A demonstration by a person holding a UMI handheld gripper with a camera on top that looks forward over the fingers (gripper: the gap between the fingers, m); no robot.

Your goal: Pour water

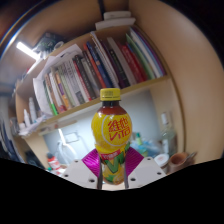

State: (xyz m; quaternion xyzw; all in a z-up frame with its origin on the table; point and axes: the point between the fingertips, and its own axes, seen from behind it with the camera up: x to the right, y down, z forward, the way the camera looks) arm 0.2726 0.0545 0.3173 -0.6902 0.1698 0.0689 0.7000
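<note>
Gripper view
Bottle position: the bottle point(112, 135) sits between the two fingers, right at the gripper point(113, 163), lifted well above the desk point(160, 165).
Long axis: upright, yellow cap point(110, 94) at the top, pointing straight up from the fingers; any pour means tipping this axis over.
Grip: the pink pads point(96, 160) press on both sides of the lower body, so the gripper looks clenched on the bottle.
Contents: orange-yellow label and body; the liquid level cannot be read.
Cap: it appears to be on, so pouring seems not yet possible.
Receiving container: a small reddish cup-like thing point(178, 158) lies beyond the fingers at the desk's right side; its contents are unclear.
Background: a bookshelf point(90, 70) full of books stands behind.
</note>
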